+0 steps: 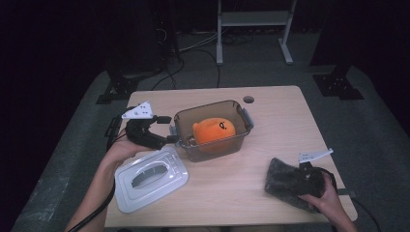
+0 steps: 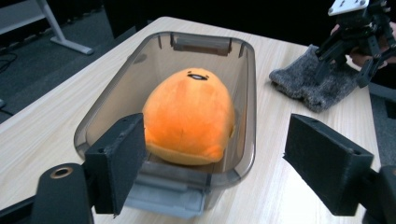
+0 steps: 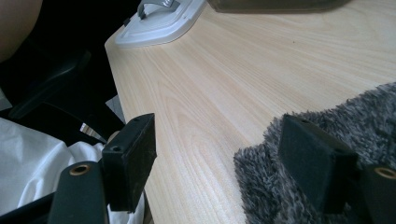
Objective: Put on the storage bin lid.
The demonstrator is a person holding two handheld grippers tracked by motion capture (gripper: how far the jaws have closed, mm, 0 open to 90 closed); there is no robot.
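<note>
An orange plush (image 1: 213,130) lies inside the open grey container (image 1: 241,137); the left tool (image 1: 167,128), spread wide, points at its near end; right tool (image 3: 219,158), spread, rests over the grey cloth (image 1: 285,181)

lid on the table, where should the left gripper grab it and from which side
Grip the lid by its raised grey handle in the middle, coming straight down from above. It lies flat with the handle up, and its edges hug the table, leaving little to pinch. The left gripper, jaws open, is nearest.
</note>
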